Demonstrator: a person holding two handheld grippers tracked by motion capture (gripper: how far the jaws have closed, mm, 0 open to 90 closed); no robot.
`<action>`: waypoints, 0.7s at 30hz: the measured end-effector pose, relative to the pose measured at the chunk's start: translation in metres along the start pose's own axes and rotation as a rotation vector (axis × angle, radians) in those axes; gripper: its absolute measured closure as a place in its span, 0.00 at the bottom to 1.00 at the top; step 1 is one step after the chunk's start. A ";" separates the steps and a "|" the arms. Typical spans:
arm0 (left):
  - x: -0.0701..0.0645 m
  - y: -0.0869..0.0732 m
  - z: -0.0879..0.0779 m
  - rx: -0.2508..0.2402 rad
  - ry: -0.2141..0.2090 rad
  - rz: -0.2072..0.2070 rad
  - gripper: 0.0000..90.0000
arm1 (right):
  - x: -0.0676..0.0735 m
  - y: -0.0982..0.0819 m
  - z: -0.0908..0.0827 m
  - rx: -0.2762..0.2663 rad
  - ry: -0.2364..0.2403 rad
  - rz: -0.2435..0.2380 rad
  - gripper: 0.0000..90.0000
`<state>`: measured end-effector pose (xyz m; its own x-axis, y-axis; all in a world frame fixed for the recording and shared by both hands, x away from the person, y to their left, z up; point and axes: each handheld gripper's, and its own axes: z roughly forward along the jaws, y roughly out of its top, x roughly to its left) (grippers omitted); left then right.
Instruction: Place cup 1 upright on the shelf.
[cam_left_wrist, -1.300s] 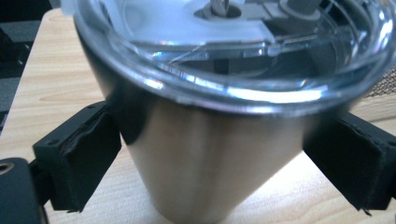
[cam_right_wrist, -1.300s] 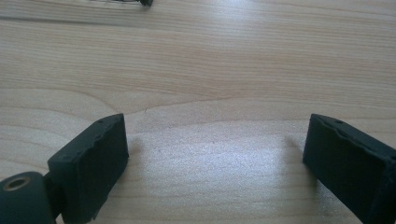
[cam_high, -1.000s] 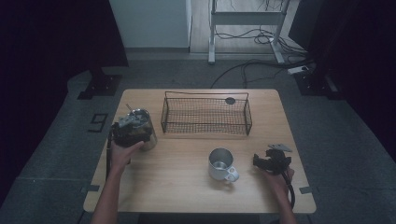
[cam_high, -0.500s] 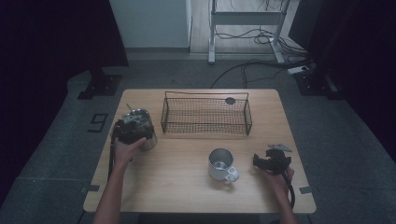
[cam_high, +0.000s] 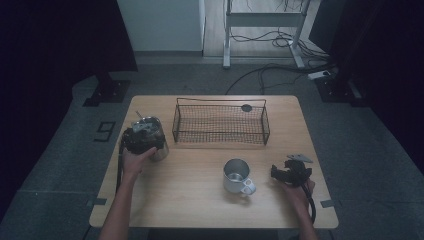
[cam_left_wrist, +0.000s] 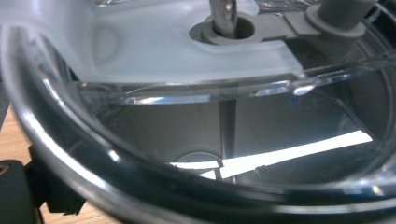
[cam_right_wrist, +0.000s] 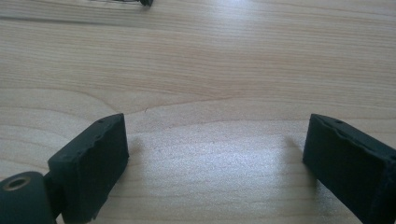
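left gripper (cam_high: 143, 140) at left edge of table (cam_high: 200, 210), pressed against clear-lidded metal canister (cam_high: 151, 136); jaws have just been closing a little, canister rim (cam_left_wrist: 140, 172) right up against camera, grip on it cannot be told. right gripper (cam_high: 290, 172) near right edge, resting low over bare wood, jaws wide apart, nothing between. steel mug (cam_high: 236, 175) standing between hands, nearer right one. wire basket (cam_high: 221, 121) at far middle.

A silvery steel mug (cam_high: 237, 175) and black wire basket (cam_high: 220, 122) sit on the pale wood-grain table (cam_high: 190, 200).
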<state>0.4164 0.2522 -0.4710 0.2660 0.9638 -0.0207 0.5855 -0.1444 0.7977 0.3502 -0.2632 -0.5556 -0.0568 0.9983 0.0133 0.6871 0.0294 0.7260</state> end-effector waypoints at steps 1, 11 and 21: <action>0.000 0.000 0.000 0.000 0.003 0.005 0.04 | 0.000 0.000 0.000 0.000 0.000 0.000 0.07; -0.003 0.003 -0.013 -0.039 0.003 0.009 0.05 | 0.000 0.000 0.000 0.000 -0.001 0.000 0.07; -0.008 0.011 -0.025 -0.053 -0.005 0.021 0.05 | 0.000 0.000 0.000 0.000 -0.001 0.000 0.07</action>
<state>0.4015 0.2489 -0.4470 0.2814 0.9596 -0.0065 0.5385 -0.1523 0.8287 0.3501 -0.2632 -0.5556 -0.0561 0.9983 0.0132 0.6870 0.0290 0.7261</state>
